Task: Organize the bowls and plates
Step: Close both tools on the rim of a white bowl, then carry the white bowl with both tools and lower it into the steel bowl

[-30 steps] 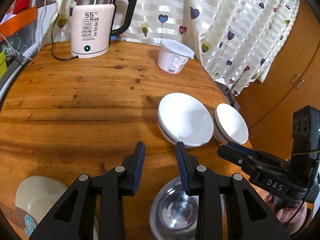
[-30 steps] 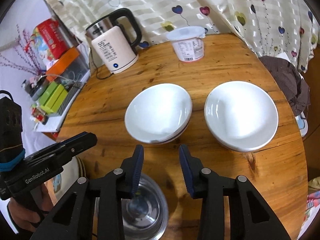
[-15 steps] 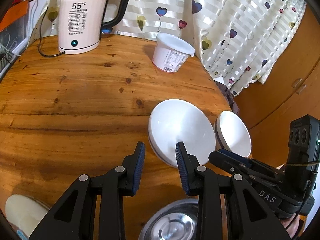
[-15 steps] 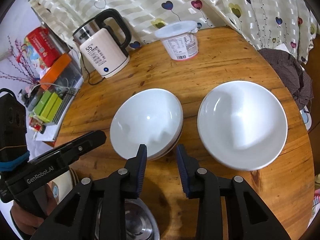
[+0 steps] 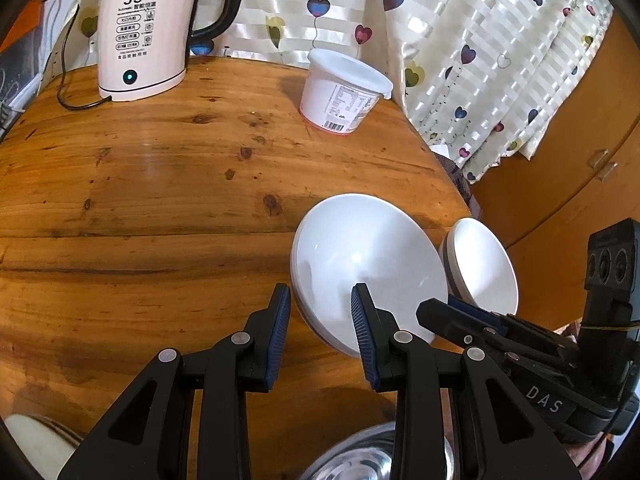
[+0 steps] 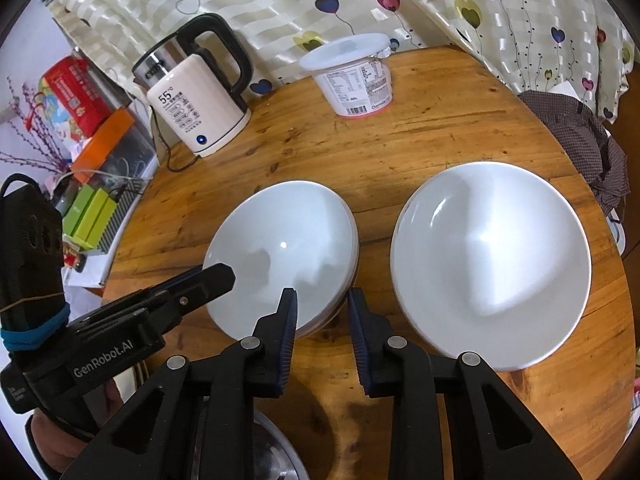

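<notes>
Flanking the near rim of the glossy white stacked ceramic bowls on the round wooden table, both the left gripper and right gripper stand spread, gripping nothing.

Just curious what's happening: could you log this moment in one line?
left gripper: open, at stacked white bowls | right gripper: open, same rim | single white bowl: untouched

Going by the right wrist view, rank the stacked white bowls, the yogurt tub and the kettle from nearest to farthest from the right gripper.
From the right gripper, which is open:
1. Stacked white bowls, right at the fingertips, slightly left, with the near rim between the open fingers.
2. Kettle, far back on the left.
3. Yogurt tub, far back, slightly right of centre by the curtain.
Kettle and tub are close to call.
</notes>
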